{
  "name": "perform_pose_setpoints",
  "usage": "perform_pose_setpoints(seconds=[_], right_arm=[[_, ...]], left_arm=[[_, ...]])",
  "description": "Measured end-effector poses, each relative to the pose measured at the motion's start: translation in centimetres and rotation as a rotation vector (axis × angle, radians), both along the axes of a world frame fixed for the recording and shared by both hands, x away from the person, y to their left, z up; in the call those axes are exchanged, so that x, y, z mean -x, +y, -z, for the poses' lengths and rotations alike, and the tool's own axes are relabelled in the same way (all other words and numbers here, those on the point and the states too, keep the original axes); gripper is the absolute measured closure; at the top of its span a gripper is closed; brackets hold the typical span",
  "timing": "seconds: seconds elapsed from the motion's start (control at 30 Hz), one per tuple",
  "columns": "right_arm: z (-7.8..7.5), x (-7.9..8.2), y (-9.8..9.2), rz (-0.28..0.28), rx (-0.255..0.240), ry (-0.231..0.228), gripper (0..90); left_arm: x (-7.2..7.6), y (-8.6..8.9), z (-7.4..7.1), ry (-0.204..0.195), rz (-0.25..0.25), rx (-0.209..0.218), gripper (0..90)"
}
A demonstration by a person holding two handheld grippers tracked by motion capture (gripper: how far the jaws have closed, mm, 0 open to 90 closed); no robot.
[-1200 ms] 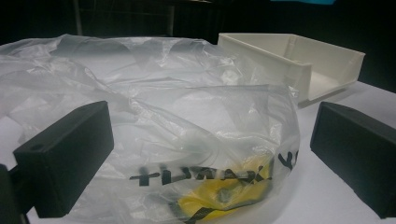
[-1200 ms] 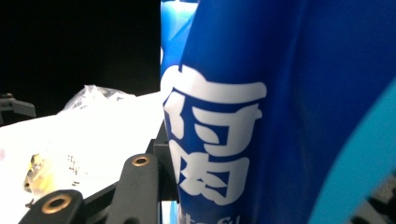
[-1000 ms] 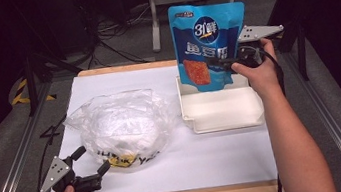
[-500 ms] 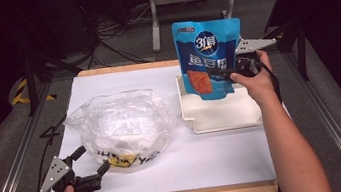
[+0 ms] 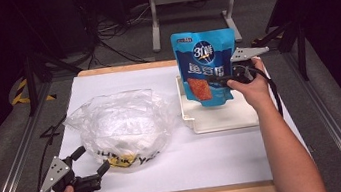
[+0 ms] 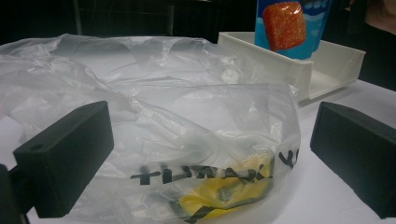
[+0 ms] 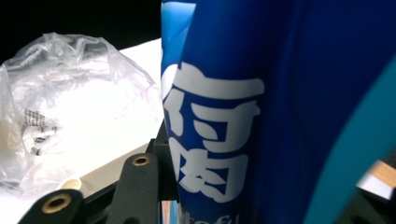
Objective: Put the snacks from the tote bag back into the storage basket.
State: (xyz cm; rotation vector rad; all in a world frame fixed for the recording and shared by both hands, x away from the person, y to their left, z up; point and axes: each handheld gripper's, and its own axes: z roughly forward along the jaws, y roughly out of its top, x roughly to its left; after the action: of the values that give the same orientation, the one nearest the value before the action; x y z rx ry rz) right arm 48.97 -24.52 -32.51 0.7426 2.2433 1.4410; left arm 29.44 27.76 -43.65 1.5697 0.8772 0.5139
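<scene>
The right gripper [image 5: 222,79] is clamped on a blue snack pouch [image 5: 207,65], its jaws pinching the pouch's right edge about halfway up. The pouch hangs upright with its bottom edge inside the white tray [image 5: 221,115], over the tray's far left part; whether it touches the tray floor cannot be told. In the left gripper view the pouch [image 6: 292,25] shows its orange window just behind the tray [image 6: 280,60] wall. In the right gripper view the pouch [image 7: 261,116] stands right against the camera, with white characters on blue.

The tray is the landmark for the rest. It sits on the white sheet [image 5: 207,156] that covers the table, at the sheet's right half. Left of the tray, near it but apart, lies a crumpled clear plastic bag [image 5: 120,128] with black lettering and a yellow patch along its near edge. In the right gripper view the bag [image 7: 70,112] lies beyond the pouch, nothing between them.

The left gripper [image 5: 89,163] rests well left of the tray at the sheet's near corner, in the person's hand. Its 2 jaws stand apart and grip nothing; in the left gripper view they flank the bag [image 6: 187,154], whose near edge lies between them without either pad pressing on it. The bag stands between this gripper and the tray.

Beyond the tray, off the table, a grey metal stand [image 5: 190,2] and dark cables cross the floor.
</scene>
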Motion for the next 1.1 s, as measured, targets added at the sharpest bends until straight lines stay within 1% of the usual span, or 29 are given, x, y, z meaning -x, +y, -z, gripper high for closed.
perform_pose_setpoints(seconds=[0.13,0.27,0.37,0.5,0.63,0.7,0.83,0.87,0.9,0.97,1.03,1.1], right_arm=[[0.8,-0.3,0.1,0.000,0.003,0.019,59.3],[1.2,-0.4,0.2,0.001,0.011,0.021,59.2],[1.6,-0.4,0.1,-0.001,0.007,0.018,59.1],[2.4,-0.5,-0.2,0.004,0.012,0.040,59.0],[2.8,-0.6,-0.4,-0.003,0.027,0.049,58.0],[2.9,-0.7,-0.7,-0.008,0.017,0.050,57.4],[3.1,-0.8,-1.1,-0.015,0.011,0.059,56.2],[3.2,-0.9,-1.3,-0.012,0.017,0.065,55.8],[3.2,-0.9,-1.4,-0.012,0.025,0.060,54.9],[3.2,-0.9,-1.7,-0.017,0.067,0.070,53.8],[3.1,-0.9,-2.0,-0.026,0.081,0.075,53.0],[3.1,-0.9,-2.2,-0.039,0.116,0.068,52.1]], left_arm=[[0.0,0.0,0.0,0.000,-0.001,-0.002,0.2],[0.0,0.0,0.0,0.000,-0.002,-0.002,0.2],[0.0,0.0,0.0,0.000,-0.002,-0.002,0.2],[0.0,0.0,0.0,0.000,-0.001,-0.001,0.2],[-0.1,0.0,0.0,-0.003,-0.003,0.003,0.2],[-0.1,0.0,0.0,-0.002,-0.003,0.002,0.2],[0.0,0.0,0.0,0.000,-0.002,-0.002,0.2],[0.0,0.0,0.0,0.000,-0.002,-0.002,0.2],[0.0,0.0,0.0,0.001,-0.002,-0.002,0.2],[0.0,0.0,0.0,0.000,-0.001,-0.002,0.2],[0.0,0.0,0.0,0.000,-0.001,-0.001,0.2],[-0.1,-0.1,0.0,-0.003,-0.002,0.003,0.2]])
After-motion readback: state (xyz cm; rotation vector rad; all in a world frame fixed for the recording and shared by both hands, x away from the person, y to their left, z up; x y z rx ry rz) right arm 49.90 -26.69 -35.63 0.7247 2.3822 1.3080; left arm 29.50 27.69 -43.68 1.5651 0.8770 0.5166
